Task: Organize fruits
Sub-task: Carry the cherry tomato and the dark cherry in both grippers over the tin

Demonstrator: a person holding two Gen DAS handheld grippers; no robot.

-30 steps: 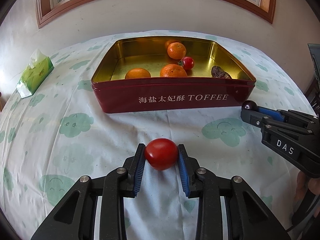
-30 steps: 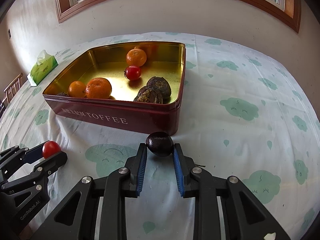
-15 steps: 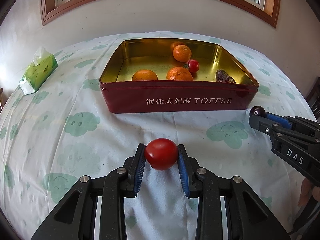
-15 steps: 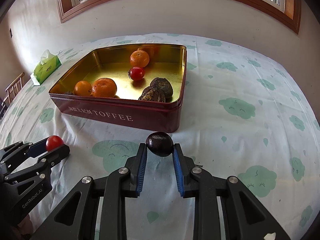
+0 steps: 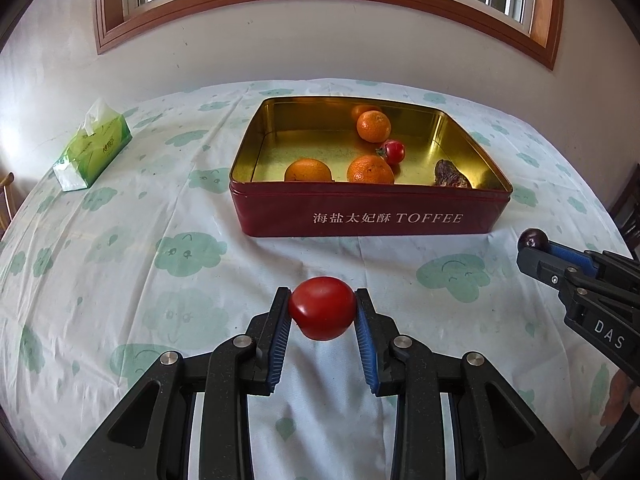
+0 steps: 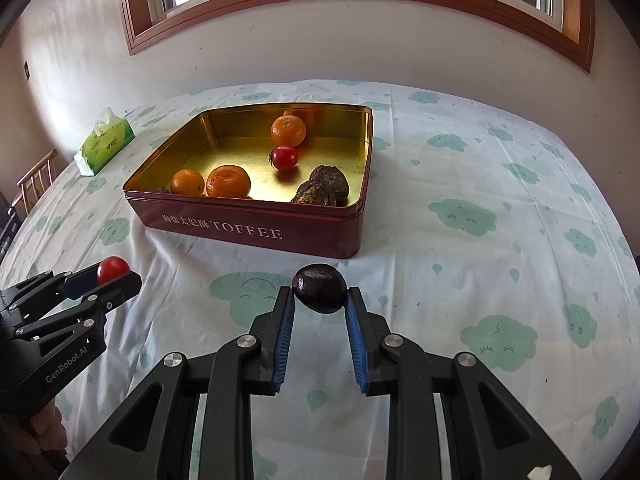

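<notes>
The counter (image 5: 120,264), under a white cloth printed with green clouds, spread beneath both tongs. Ahead of them sat the red toffee tin (image 5: 372,216), open and gold inside, well apart from either pair. It held three oranges (image 6: 228,181), a small red tomato (image 6: 284,157) and two dark wrinkled fruits (image 6: 322,190) toward the right tongs' side. A green tissue pack (image 5: 94,152) lay far off to the left of the left tongs, beyond the tin's near corner.

The left tongs (image 5: 322,316) were clamped on a red tomato (image 5: 322,308), held clear above the cloth between the blue pads. The right tongs (image 6: 320,298) were clamped on a dark round fruit (image 6: 319,287), also short of the tin's front wall. In the left wrist view the right tongs entered from the right edge, level with the left pair.
</notes>
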